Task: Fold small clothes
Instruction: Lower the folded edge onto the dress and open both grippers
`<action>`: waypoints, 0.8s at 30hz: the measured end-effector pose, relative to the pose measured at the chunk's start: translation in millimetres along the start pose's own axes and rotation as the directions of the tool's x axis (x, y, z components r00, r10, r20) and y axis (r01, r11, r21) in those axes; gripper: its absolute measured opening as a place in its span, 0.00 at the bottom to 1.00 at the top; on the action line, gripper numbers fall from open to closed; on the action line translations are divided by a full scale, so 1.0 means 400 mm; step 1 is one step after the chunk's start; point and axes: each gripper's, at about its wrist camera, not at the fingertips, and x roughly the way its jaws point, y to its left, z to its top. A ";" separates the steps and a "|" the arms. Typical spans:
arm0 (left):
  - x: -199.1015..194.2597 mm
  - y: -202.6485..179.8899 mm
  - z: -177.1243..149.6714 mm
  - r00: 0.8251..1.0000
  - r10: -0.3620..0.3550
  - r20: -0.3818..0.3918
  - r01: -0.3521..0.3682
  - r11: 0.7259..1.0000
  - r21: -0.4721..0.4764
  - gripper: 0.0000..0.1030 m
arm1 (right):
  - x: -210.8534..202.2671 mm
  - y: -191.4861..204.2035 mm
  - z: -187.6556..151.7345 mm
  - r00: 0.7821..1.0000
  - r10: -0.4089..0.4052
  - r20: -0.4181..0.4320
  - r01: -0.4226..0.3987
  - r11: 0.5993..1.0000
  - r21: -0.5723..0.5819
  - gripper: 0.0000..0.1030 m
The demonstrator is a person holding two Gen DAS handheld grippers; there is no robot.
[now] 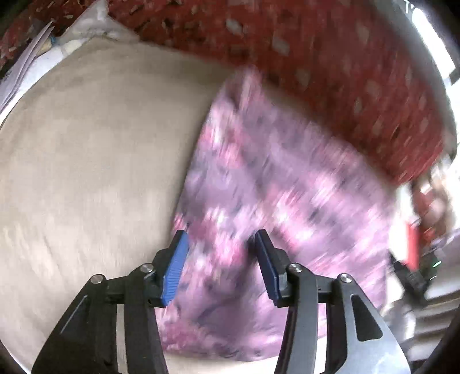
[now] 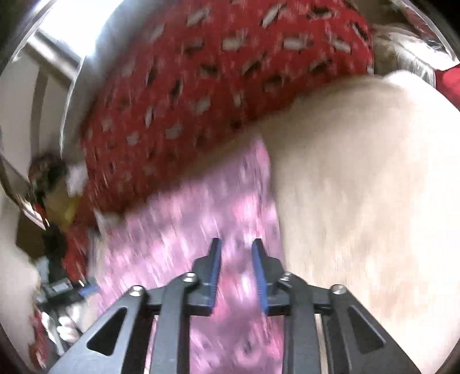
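A pink and purple flowered garment lies spread on a beige padded surface, blurred by motion. My left gripper hangs over the garment's left edge, its blue pads well apart with nothing pinched between them. In the right wrist view the same garment runs from the bottom middle up to the left over the beige surface. My right gripper stands over the cloth near its right edge. Its jaws leave a narrow gap, and the cloth shows behind that gap, not gripped.
A red cloth with pale flecks borders the far side of the beige surface and shows again as the red cloth. White bedding and papers lie at the top left. A dark tool with a blue tip sits at the left edge.
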 end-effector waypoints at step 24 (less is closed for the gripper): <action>-0.047 0.011 -0.216 0.996 0.033 -0.080 -0.042 0.992 -0.122 0.56 | -0.216 0.070 -0.171 0.986 -0.147 0.075 0.147 0.989 -0.007 0.17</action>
